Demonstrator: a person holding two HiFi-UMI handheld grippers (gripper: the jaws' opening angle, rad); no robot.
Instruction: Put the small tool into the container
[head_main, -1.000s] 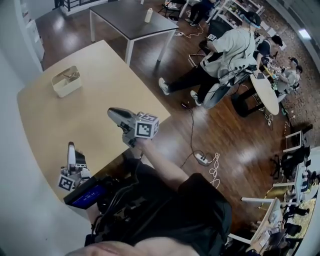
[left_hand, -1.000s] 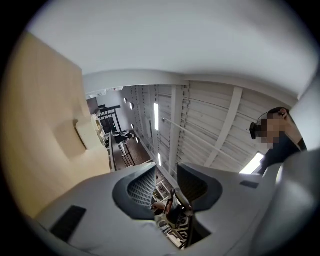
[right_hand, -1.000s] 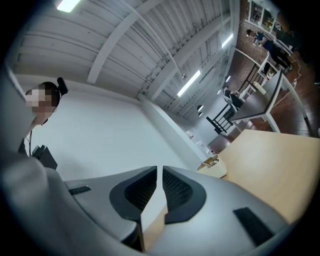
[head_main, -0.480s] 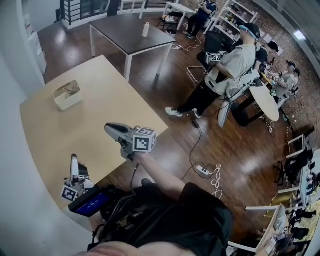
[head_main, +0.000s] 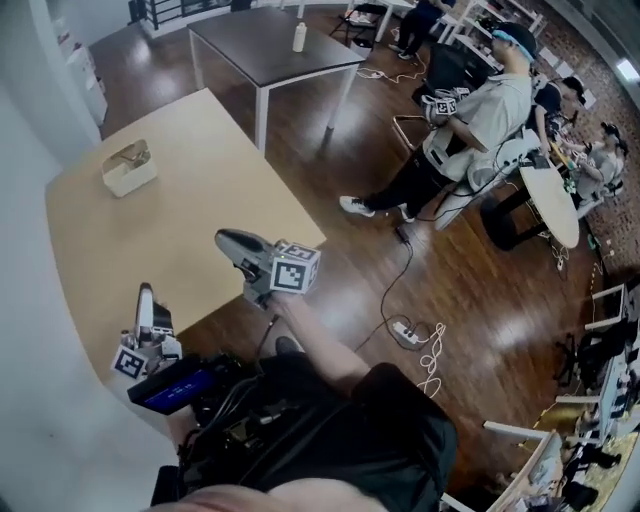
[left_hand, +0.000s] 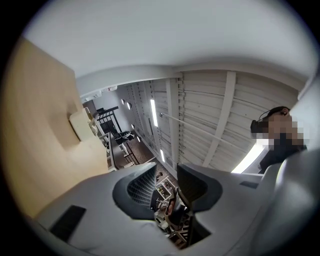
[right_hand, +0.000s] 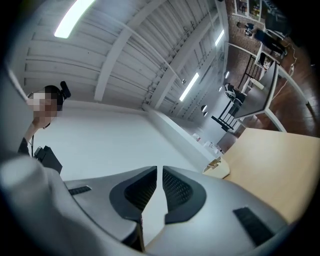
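Both my grippers are up off the table (head_main: 210, 170) right now. My left gripper (left_hand: 166, 175) has its jaws apart with nothing in between, and my right gripper (right_hand: 160, 176) is pinched together, also empty. The container (head_main: 128, 172) sits at the table's far end, well away from both, with the small tool (head_main: 133, 155) already lying inside it.
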